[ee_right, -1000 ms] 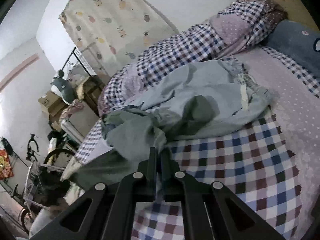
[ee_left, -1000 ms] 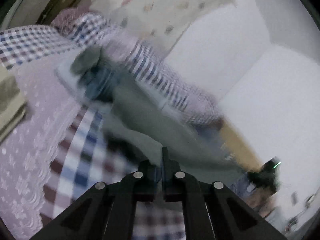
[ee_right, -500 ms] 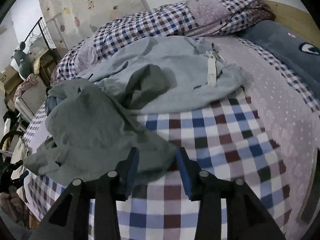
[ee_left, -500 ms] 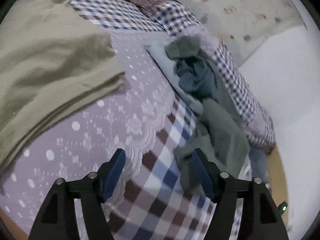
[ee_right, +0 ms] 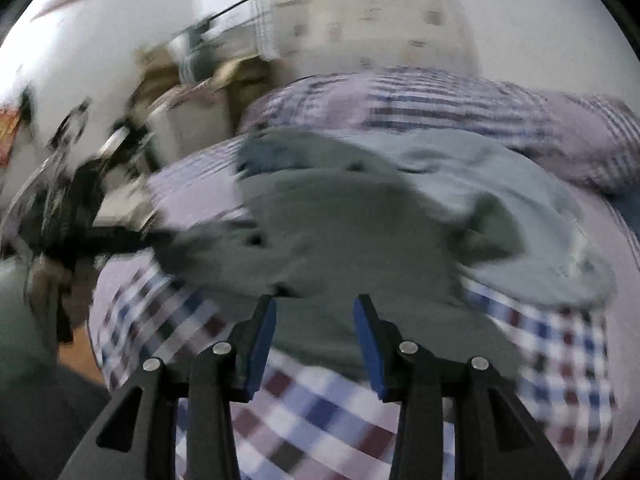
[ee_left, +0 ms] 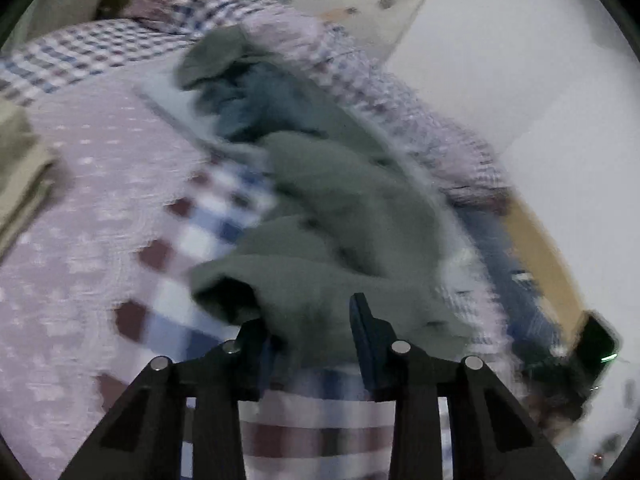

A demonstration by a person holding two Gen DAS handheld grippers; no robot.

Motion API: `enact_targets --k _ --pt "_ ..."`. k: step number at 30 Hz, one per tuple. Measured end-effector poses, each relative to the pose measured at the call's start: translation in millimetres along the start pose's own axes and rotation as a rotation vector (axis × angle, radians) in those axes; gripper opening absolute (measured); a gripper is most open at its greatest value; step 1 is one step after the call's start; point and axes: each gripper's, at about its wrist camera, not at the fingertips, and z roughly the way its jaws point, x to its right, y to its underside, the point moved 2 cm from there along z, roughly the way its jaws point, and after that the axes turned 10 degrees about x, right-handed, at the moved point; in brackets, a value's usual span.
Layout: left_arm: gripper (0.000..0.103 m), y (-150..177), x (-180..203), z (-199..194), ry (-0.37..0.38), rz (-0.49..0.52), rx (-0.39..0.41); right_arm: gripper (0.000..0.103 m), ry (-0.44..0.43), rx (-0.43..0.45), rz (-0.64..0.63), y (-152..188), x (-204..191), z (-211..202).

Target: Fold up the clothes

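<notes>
Grey-green garment looked soft, light and floppy — likely to sag and bunch, so best pinched at an edge or corner, one in each gripper. It lay crumpled on the checked bedsheet, overlapping a pale blue garment. Both views were blurred. Left gripper and right gripper were spread wide, grasping nothing — fabric sat just between the fingers.

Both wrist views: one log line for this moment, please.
left gripper open | right gripper open | grey-green garment crumpled, unheld | checked sheet
</notes>
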Motion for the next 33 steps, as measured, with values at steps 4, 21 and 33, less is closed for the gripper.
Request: enact_targets --k 4,21,33 --pt "0.035 -5.6 0.6 -12.8 0.264 -0.154 0.027 0.043 -0.079 -0.014 -0.147 0.5 -55.8 36.2" --pt "0.058 -14.3 -34.2 -19.8 0.212 -0.277 0.049 0.014 -0.093 -0.01 -0.359 3.1 -148.0 147.0" --pt "0.062 13.5 12.2 -56.6 -0.144 0.286 0.092 0.001 -0.234 0.063 -0.148 -68.1 -112.0 106.0"
